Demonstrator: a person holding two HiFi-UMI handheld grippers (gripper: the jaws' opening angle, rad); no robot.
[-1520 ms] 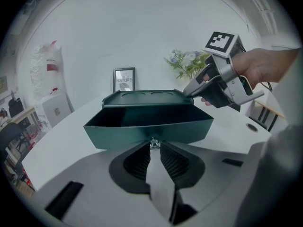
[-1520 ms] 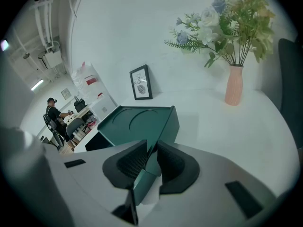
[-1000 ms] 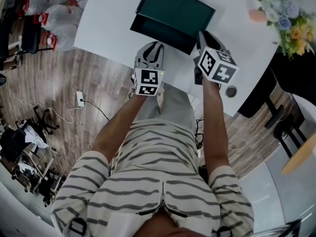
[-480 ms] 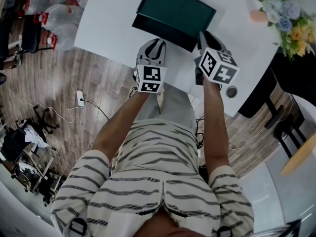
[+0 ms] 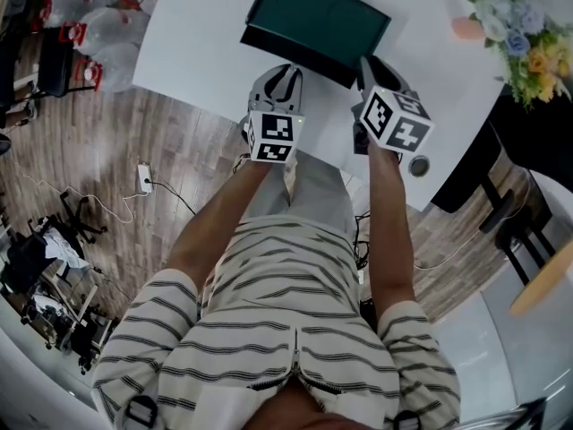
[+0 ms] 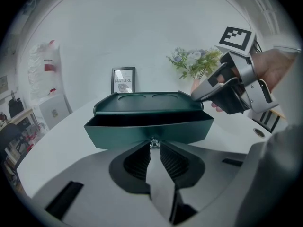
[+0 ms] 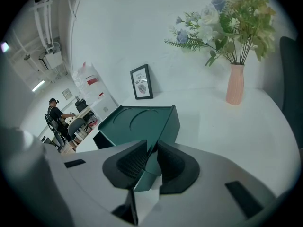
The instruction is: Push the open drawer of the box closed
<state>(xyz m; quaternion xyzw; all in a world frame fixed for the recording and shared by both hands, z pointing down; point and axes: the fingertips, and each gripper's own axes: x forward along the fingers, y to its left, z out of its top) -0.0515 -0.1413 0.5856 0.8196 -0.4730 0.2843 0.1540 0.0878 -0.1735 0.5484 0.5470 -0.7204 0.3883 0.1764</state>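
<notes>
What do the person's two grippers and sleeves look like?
The left gripper and right gripper have light grey bodies and black ribbed pads. Each carries a white cube with black square markers. The sleeves are short, cream with dark stripes.

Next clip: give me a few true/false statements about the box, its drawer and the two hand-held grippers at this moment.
1. The drawer of the green box is fully shut. False: it stands partly out.
2. The right hand-held gripper grips the box's corner. True.
3. The left hand-held gripper is closed on the drawer's small knob. True.
4. The pink vase stands on the box. False: it stands on the table, apart from the box.
</notes>
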